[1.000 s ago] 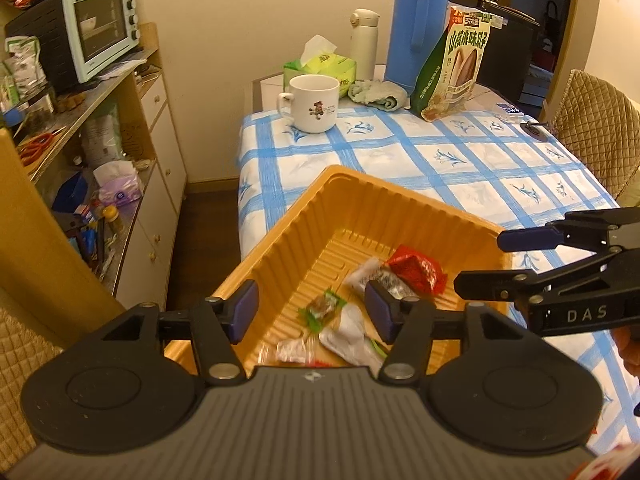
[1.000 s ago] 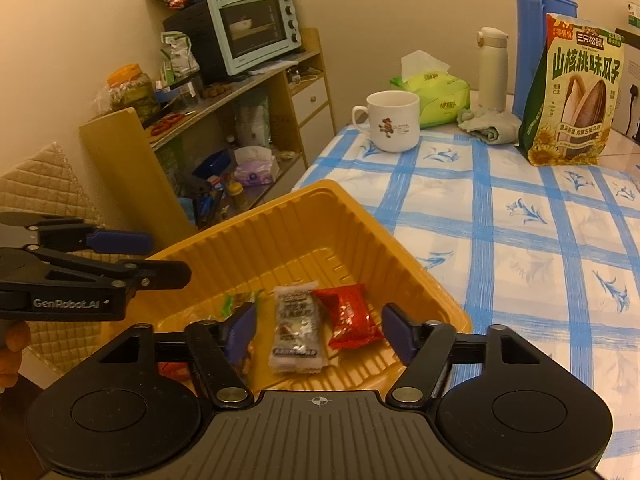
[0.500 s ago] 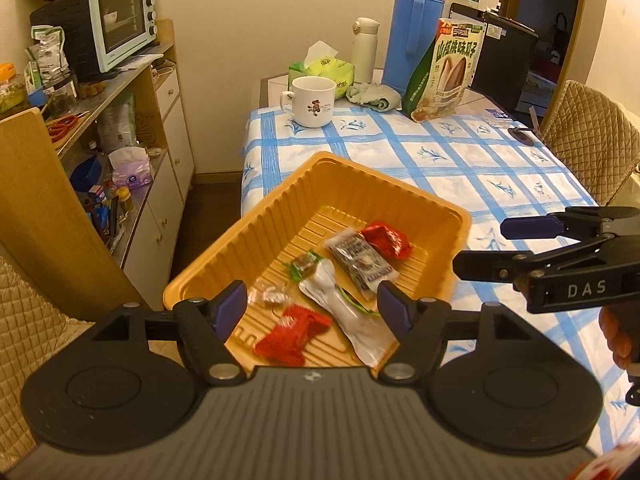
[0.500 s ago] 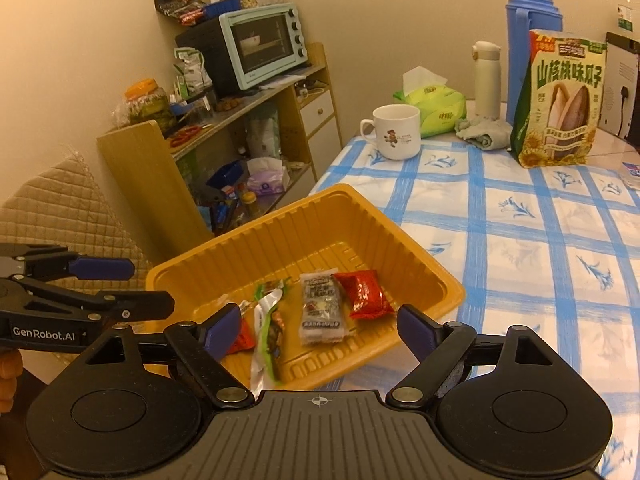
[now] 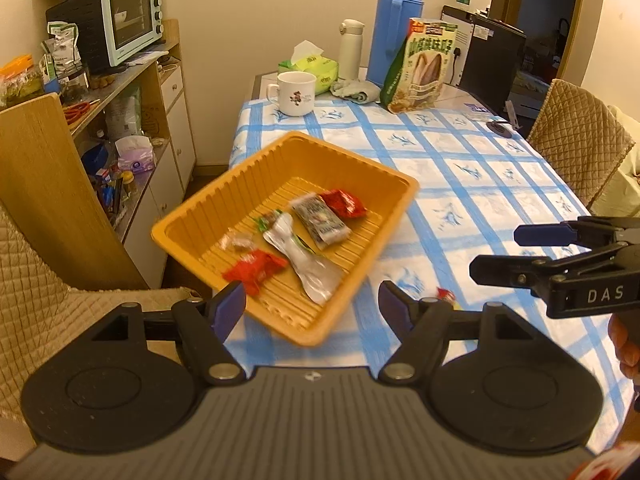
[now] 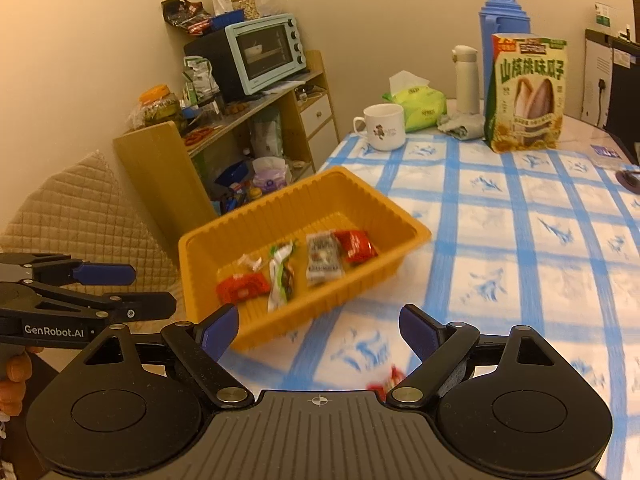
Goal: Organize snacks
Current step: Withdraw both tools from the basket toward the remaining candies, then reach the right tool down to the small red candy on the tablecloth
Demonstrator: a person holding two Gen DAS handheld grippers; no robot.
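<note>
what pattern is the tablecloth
White tablecloth with a blue grid and small blue sprigs, clearest in the right wrist view.

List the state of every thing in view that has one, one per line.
left gripper: open, empty
right gripper: open, empty
orange tray: on the table corner, holding snack packets
white mug: upright
blue thermos: upright, lid on
white bottle: upright, capped
sunflower seed bag: standing
toaster oven: door shut

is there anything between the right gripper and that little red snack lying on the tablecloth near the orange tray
Nothing visible. The red snack lies on the tablecloth just under the open right gripper, outside the orange tray. It is blurred and partly hidden by the gripper's body.
</note>
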